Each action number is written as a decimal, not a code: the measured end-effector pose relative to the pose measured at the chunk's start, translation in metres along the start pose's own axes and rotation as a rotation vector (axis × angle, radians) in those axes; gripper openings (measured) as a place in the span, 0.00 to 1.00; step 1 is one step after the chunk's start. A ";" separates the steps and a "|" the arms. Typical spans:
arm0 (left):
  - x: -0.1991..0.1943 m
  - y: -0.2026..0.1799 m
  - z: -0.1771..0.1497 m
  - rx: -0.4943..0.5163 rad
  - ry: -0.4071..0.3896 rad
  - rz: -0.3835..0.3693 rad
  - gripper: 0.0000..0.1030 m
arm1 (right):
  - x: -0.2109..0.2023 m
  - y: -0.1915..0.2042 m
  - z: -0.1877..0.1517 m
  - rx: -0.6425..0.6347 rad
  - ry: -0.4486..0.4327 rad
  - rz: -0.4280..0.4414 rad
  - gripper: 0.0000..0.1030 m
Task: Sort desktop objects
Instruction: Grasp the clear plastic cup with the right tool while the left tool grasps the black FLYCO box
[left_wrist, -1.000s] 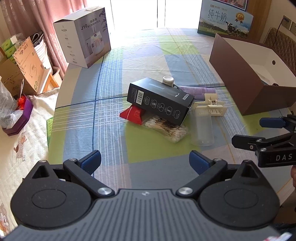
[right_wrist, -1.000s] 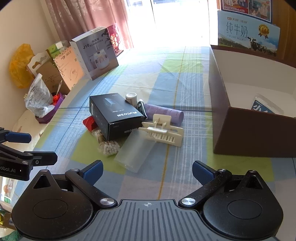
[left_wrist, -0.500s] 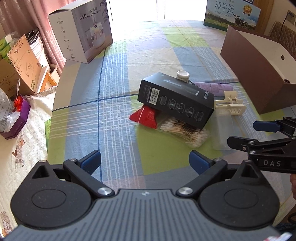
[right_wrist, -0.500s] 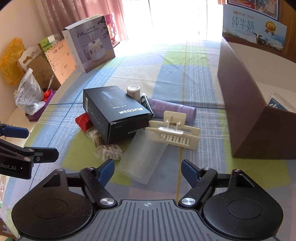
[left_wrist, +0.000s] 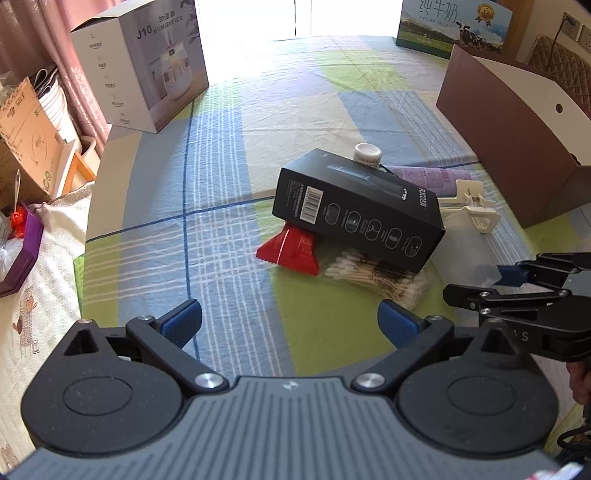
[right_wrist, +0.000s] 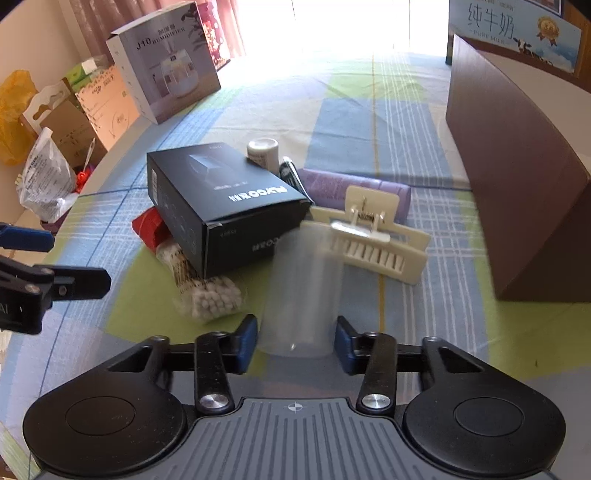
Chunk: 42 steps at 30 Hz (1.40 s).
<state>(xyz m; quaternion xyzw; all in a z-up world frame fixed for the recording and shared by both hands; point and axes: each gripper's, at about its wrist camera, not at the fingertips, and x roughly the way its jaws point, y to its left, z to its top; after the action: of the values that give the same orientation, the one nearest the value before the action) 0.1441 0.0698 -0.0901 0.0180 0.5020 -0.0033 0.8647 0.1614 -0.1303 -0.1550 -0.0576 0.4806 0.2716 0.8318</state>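
Right gripper (right_wrist: 295, 345), bottom centre of right wrist view: fingers apart, flanking the near end of a clear frosted plastic cup (right_wrist: 301, 291) lying on its side – not yet clamped, w/ small gaps either side. Cup's far end sits under a cream plastic hair claw clip (right_wrist: 373, 240) & beside a black cardboard box (right_wrist: 221, 206). Risk: pulling drags the clip, or thin wall squashes. Left gripper (left_wrist: 290, 321) – fingers wide apart, empty, lower centre.
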 end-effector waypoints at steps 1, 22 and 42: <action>0.001 -0.001 0.001 0.004 -0.002 -0.007 0.97 | -0.001 -0.001 -0.001 -0.006 0.001 -0.006 0.36; 0.050 -0.026 0.019 0.318 -0.151 0.132 0.95 | -0.046 -0.070 -0.033 0.156 0.027 -0.143 0.36; 0.056 -0.074 -0.011 1.113 -0.383 0.190 0.94 | -0.072 -0.116 -0.048 0.278 0.012 -0.219 0.36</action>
<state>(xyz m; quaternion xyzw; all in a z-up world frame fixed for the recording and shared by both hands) 0.1608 -0.0032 -0.1461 0.5125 0.2562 -0.1915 0.7969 0.1550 -0.2744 -0.1395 0.0044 0.5092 0.1100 0.8536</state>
